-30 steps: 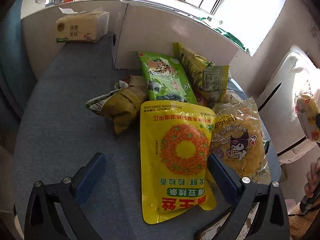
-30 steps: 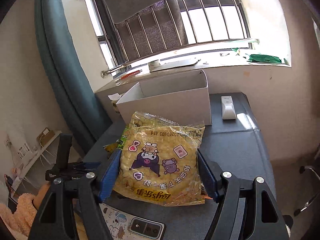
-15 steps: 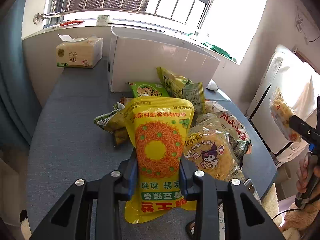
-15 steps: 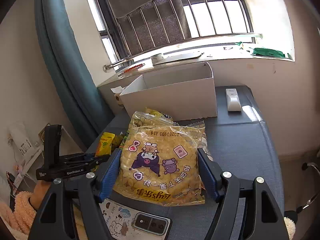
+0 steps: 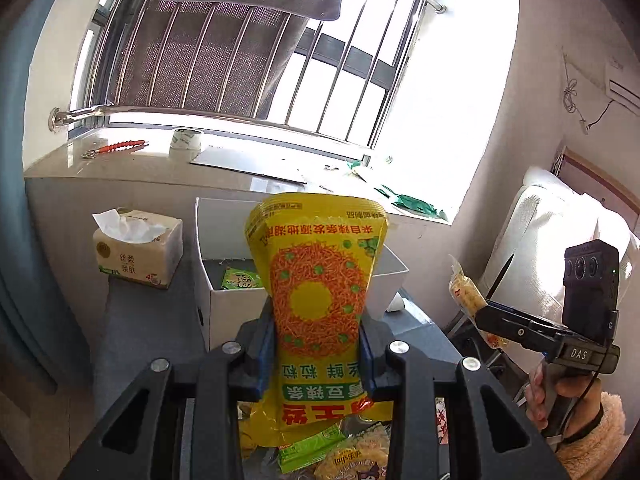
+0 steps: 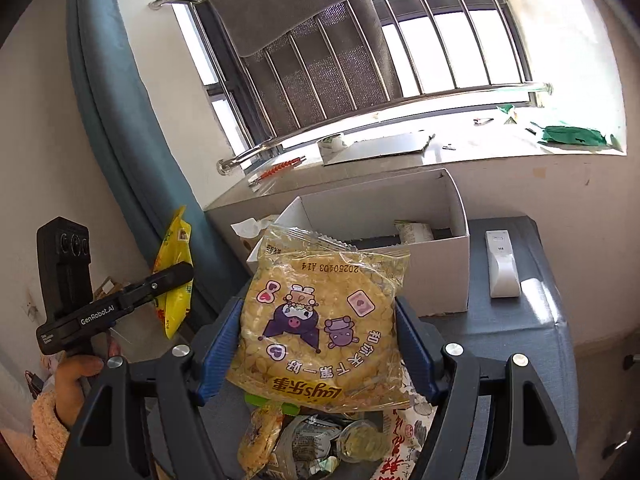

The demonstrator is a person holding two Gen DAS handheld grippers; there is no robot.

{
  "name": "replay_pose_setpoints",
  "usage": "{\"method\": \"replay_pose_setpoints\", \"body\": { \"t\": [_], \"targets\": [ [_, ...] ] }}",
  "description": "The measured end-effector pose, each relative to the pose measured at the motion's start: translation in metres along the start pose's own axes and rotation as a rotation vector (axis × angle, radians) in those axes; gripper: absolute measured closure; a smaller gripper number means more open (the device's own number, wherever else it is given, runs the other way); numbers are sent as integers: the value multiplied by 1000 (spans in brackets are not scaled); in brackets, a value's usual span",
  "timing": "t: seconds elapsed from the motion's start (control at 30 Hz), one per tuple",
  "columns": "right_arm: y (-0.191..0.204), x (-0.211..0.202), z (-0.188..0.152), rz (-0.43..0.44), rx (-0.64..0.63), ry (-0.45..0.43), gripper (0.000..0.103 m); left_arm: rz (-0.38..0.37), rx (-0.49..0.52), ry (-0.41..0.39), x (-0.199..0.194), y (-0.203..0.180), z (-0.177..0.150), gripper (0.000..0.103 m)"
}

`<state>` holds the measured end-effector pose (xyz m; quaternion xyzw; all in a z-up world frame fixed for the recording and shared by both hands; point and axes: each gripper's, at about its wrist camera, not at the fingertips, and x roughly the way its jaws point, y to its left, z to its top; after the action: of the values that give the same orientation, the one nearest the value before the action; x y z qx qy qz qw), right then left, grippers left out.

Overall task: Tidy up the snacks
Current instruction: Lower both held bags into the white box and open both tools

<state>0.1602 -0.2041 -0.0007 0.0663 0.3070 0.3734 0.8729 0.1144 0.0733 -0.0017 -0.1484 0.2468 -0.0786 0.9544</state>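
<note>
Left gripper clamping one yellow pouch, right gripper clamping one crisp bag

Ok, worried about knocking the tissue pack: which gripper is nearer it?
Left. The left gripper is just right of the tissue pack; the right gripper is farther right, past the white box.

A barred window filled the wall at twelve o'clock, bright daylight pouring through its right half. A grey mesh cloth hung over the bars. Below ran a pale sill carrying a tape roll and green scraps. A teal curtain hung at nine o'clock against a white wall. The grey-blue surface stood below the sill, a white cushion at three o'clock.
</note>
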Motion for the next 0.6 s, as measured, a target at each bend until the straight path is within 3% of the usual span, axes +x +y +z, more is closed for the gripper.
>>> {"method": "replay_pose_setpoints", "body": {
  "t": [0.2,0.37,0.4,0.43,0.5,0.53,0.6],
  "targets": [
    [-35,70,75,-72,40,38,26,14,-37,36,72,18,68,66],
    [-62,112,104,-201,72,100,26,105,-36,109,120,31,83,61],
    [-66,116,106,-204,72,110,26,121,-33,117,126,34,82,48],
    [-69,119,107,-197,70,118,25,138,-37,131,131,36,81,26],
    [-70,124,110,-191,64,127,5,156,-63,131,134,43,79,0],
    [-71,123,110,-225,64,120,0,167,-68,128,132,46,77,0],
    [-72,118,109,-302,69,81,0,170,-66,145,131,49,74,0]
  ]
}}
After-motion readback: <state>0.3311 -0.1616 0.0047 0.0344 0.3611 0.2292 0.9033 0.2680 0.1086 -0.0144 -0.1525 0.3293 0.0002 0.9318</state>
